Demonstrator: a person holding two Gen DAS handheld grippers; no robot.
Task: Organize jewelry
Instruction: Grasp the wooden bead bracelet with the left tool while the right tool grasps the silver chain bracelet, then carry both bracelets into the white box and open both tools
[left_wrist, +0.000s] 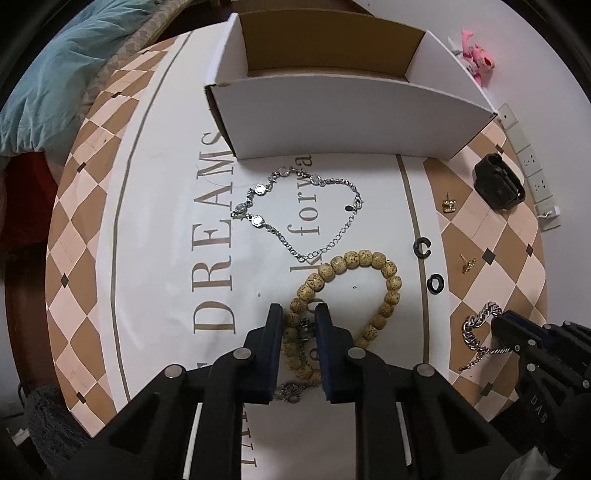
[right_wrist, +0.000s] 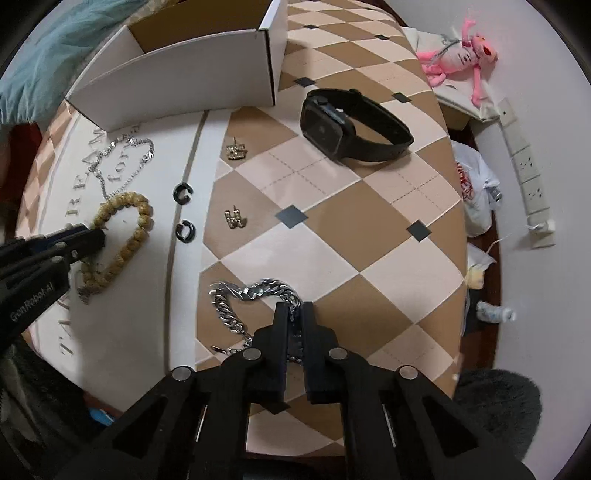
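Note:
A wooden bead bracelet (left_wrist: 373, 266) lies on the round table, and my left gripper (left_wrist: 300, 314) is shut on its lower left beads. A thick silver chain bracelet (right_wrist: 236, 295) lies on the checkered rim, with my right gripper (right_wrist: 294, 308) shut on its right end. The same chain bracelet (left_wrist: 476, 325) shows in the left wrist view beside the right gripper (left_wrist: 498, 321). A thin silver bracelet (left_wrist: 295, 214) lies ahead of the beads. An open white cardboard box (left_wrist: 332, 118) stands at the far side.
Two black ear cuffs (right_wrist: 183, 192) (right_wrist: 185, 230) and two gold earrings (right_wrist: 236, 150) (right_wrist: 234, 218) lie on the table (right_wrist: 332, 229). A black smartwatch (right_wrist: 351, 125) rests near the box (right_wrist: 177, 74). A pink plush toy (right_wrist: 458, 55) and a power strip (right_wrist: 524, 173) lie on the floor beyond.

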